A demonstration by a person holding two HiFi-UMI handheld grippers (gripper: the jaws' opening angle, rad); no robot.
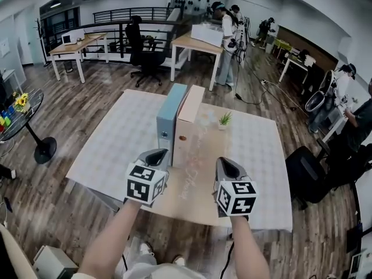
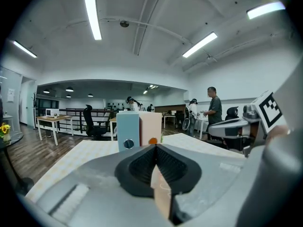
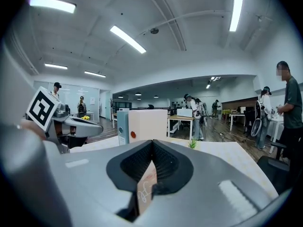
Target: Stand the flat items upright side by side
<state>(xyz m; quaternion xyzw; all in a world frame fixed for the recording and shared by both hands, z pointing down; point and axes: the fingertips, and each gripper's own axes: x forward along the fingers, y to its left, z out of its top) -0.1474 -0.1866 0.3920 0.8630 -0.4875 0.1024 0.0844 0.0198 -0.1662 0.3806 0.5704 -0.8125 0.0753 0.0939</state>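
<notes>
Left gripper (image 1: 158,154), right gripper (image 1: 228,165): jaws tight on beige folder (image 1: 195,183)

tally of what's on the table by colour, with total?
Blue: 1, the blue file box, upright
Beige: 2, the beige file box upright beside it, and the flat beige file lying in front
Green: 1, the small plant
Total: 4
</notes>
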